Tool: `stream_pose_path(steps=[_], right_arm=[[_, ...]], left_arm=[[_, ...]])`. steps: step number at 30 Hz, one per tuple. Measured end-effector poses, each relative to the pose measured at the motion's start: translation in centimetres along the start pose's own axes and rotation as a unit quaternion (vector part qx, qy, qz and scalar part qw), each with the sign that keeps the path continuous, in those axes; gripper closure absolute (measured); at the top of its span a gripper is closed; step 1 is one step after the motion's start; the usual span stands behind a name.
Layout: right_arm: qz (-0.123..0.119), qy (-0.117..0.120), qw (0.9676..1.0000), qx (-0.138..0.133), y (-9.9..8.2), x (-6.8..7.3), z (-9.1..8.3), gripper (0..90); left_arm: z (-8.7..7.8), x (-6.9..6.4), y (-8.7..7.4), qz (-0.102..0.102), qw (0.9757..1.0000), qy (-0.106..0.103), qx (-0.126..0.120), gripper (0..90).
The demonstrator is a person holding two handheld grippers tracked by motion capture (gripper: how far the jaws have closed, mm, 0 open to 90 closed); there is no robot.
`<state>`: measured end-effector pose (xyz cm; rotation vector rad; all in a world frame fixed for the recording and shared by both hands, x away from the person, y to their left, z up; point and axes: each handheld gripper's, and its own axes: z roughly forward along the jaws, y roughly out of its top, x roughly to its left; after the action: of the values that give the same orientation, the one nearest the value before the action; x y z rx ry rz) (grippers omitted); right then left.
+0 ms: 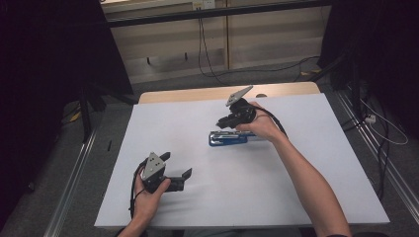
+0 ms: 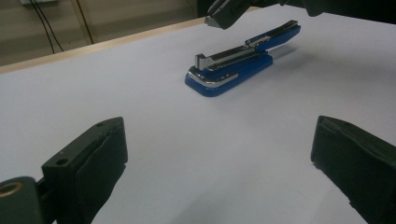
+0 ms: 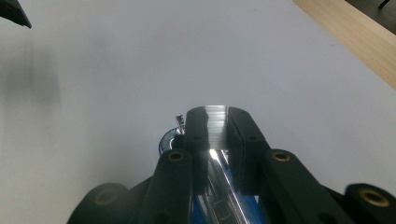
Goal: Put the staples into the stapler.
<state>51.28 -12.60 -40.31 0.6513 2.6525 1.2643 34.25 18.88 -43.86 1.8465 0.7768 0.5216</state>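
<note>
The fingers of the right gripper (image 3: 217, 140) are narrow and pinch the metal top arm of the blue stapler (image 1: 227, 138), lying at the middle of the white worktop (image 1: 296, 187). The left gripper (image 1: 175, 170), lower left, has wide, empty fingers. The stapler is grasped, seemingly half opened; any stapling remains. There is no container here.

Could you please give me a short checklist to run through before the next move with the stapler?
1. Right gripper closed on the stapler's metal arm: ok.
2. Stapler opened, top arm raised off the blue base: ok.
3. Base flat on the white table: ok.
4. Left gripper open, apart from the stapler: ok.
5. Staples loaded in the magazine: cannot tell.
</note>
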Motion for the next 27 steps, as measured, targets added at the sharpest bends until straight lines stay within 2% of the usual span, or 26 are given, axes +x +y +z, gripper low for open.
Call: stream_pose_path(steps=[4, 12, 14, 19, 27], right_arm=[[-0.012, 0.003, 0.9999, 0.009, -0.2, -0.2, 0.1, 79.3], [-0.04, 0.03, 0.9985, 0.023, -0.4, 0.0, 0.6, 79.3], [-0.041, 0.034, 0.9984, 0.019, -0.3, -0.1, 0.7, 79.3], [-0.045, 0.037, 0.9979, 0.029, -0.2, 0.0, 1.0, 79.3], [-0.067, 0.041, 0.996, 0.042, 0.1, 0.3, 1.6, 79.3]], left_arm=[[0.0, 0.0, 0.0, 0.002, 1.0, -0.002, -0.001, 4.1], [0.0, 0.0, 0.0, 0.004, 1.0, -0.001, 0.002, 4.0], [0.0, 0.0, 0.0, 0.005, 1.0, -0.002, 0.002, 4.0], [0.0, 0.0, 0.0, 0.004, 1.0, -0.001, 0.002, 4.0], [0.0, 0.0, 0.0, 0.003, 1.0, -0.002, 0.0, 4.0]])
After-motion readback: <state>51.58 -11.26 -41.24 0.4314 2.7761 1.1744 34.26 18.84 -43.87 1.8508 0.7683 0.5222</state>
